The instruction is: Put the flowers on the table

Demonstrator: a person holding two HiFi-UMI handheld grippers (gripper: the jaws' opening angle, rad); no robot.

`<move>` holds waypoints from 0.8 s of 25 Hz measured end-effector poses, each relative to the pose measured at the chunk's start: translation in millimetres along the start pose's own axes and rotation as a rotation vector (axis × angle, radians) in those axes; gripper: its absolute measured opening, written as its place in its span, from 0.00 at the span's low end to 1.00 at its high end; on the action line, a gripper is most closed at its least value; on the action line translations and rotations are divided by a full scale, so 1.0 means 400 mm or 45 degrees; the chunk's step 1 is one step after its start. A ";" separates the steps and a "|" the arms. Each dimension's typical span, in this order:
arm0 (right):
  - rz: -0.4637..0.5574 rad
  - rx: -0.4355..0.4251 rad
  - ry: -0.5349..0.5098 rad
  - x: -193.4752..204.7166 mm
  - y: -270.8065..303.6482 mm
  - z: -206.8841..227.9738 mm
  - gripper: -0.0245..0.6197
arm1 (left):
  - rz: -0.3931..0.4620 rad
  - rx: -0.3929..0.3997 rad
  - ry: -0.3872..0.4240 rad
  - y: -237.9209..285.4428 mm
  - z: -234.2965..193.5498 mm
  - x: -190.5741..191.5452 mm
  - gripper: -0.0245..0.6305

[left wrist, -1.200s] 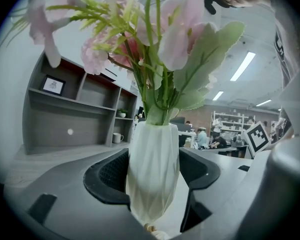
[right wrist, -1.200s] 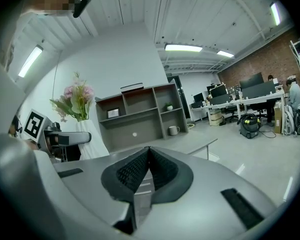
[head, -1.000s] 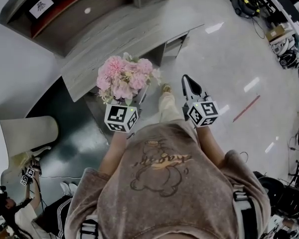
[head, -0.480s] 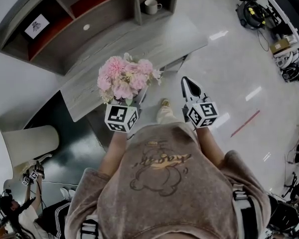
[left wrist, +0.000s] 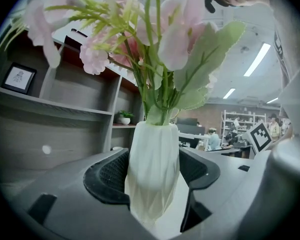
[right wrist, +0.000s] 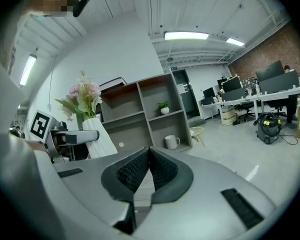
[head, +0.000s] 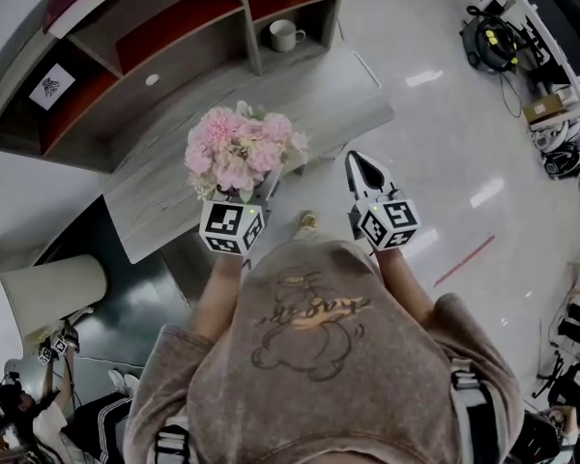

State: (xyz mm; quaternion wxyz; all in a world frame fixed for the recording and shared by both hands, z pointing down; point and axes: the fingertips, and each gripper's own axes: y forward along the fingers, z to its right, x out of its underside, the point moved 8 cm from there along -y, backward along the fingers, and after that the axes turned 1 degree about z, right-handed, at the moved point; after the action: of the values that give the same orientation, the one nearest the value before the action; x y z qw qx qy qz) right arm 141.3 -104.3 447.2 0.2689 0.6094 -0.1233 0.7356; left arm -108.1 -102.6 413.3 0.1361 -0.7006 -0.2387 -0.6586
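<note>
White faceted vase (left wrist: pixel 153 156) stands upright, clenched between the black ribbed jaws of the left gripper (left wrist: pixel 152 176). It holds pink flowers (head: pixel 237 153) with green stems and leaves, carried in the air. The right gripper (right wrist: pixel 149 156) has its jaws pressed together on nothing. Beyond, the bouquet shows over the near edge of the grey wood-grain table (head: pixel 338 95). Farther off, a compartment of the grey shelf unit (head: pixel 174 51) holds a white mug (head: pixel 283 35).

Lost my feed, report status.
Left gripper shut on flower vase, upright. Right gripper shut, empty. Table ahead, vase not yet down.
</note>
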 end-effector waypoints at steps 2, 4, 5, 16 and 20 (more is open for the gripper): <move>0.001 -0.019 0.006 -0.015 0.022 0.034 0.03 | 0.011 -0.004 -0.001 0.046 0.001 -0.010 0.52; -0.002 -0.035 0.004 -0.022 0.050 0.057 0.03 | 0.018 -0.010 -0.001 0.082 -0.009 -0.014 0.52; -0.005 -0.042 0.002 -0.025 0.065 0.065 0.03 | 0.017 -0.015 0.001 0.095 -0.017 -0.015 0.52; 0.010 0.045 0.022 -0.050 0.166 0.114 0.03 | -0.020 0.081 0.053 0.225 -0.115 -0.043 0.52; 0.013 0.096 0.032 -0.060 0.182 0.120 0.03 | -0.030 0.140 0.070 0.282 -0.139 -0.046 0.52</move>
State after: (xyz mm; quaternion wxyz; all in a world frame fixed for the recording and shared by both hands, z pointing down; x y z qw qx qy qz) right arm 143.9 -194.8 445.5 0.2434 0.6092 -0.0953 0.7487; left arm -98.4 -229.2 414.5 0.1733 -0.6708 -0.2789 -0.6650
